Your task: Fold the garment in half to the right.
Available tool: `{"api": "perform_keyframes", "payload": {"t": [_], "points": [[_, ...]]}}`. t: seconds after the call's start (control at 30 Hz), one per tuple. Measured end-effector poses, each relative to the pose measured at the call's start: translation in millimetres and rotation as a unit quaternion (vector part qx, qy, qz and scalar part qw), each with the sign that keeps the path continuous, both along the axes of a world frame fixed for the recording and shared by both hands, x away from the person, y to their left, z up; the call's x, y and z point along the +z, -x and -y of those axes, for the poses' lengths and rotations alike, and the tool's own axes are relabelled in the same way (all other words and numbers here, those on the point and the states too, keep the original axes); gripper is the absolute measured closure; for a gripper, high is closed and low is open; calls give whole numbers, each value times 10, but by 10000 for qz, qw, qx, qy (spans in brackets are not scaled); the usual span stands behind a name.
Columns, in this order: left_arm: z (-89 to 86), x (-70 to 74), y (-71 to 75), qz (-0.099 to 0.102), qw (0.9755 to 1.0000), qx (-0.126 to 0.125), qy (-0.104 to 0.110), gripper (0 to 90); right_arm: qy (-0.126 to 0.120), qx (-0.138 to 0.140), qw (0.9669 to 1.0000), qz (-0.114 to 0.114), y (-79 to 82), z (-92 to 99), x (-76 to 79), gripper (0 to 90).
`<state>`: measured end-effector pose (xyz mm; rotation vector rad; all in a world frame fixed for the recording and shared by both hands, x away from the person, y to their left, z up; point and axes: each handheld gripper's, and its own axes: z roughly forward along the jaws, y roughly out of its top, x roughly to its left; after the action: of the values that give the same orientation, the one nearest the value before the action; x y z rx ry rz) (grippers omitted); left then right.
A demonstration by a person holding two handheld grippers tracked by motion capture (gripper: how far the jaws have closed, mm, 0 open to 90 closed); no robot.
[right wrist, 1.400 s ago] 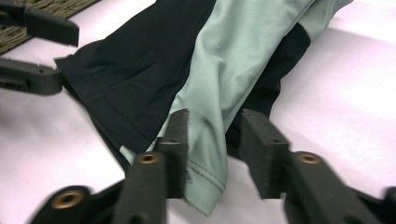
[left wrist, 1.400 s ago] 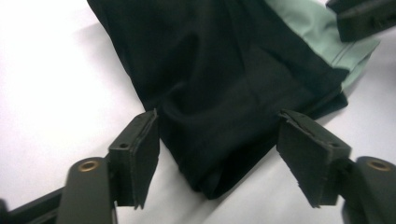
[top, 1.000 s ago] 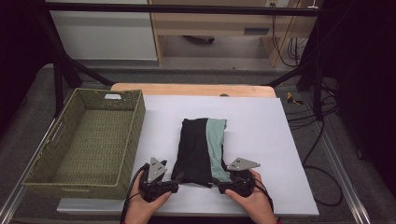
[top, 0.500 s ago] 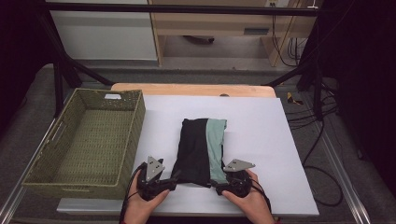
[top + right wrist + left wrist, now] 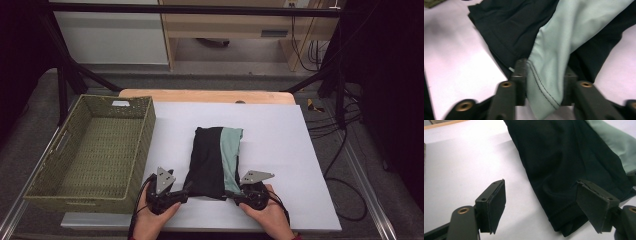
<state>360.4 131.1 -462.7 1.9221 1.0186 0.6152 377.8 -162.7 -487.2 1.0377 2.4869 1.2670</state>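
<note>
Lying on one white table (image 5: 280, 130), one black-and-green garment (image 5: 215, 155), right claw (image 5: 544, 85) just closed on its hem, left claw (image 5: 546, 207) open, one basket (image 5: 142, 145)

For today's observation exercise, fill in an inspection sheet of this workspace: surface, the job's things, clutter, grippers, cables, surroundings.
Surface: flat white tabletop over a wooden board.
Job's things: folded black and mint-green cloth garment lying flat mid-table; empty green woven basket beside it.
Clutter: nothing seen.
Grippers: left gripper has jaws apart, straddling the garment's black corner without pressing; right gripper has just been closing its jaws, now pinching the mint-green hem.
Cables: black cables trail over the floor beyond the table's far right edge.
Surroundings: black metal frame, pale wooden cabinet behind.
</note>
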Motion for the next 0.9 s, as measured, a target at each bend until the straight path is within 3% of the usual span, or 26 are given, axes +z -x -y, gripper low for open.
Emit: {"api": "perform_keyframes", "payload": {"t": [0.17, 0.47, 0.73, 0.9], "points": [[-8, -1, -4, -9, 10000, 19, 11, 244, 59, 48, 9999, 122, 17, -12, 16, 783], [-3, -2, -3, -5, 10000, 12, -10, 244, 309, 112, 9991, 263, 76, 1, 66, 811], [-10, -3, -7, -9, 10000, 33, -14, 244, 489, 161, 9984, 232, 218, 198, 117, 810], [-3, -13, -12, -48, 10000, 35, -38, 241, 459, 96, 9987, 198, 348, 359, 96, 808]]}}
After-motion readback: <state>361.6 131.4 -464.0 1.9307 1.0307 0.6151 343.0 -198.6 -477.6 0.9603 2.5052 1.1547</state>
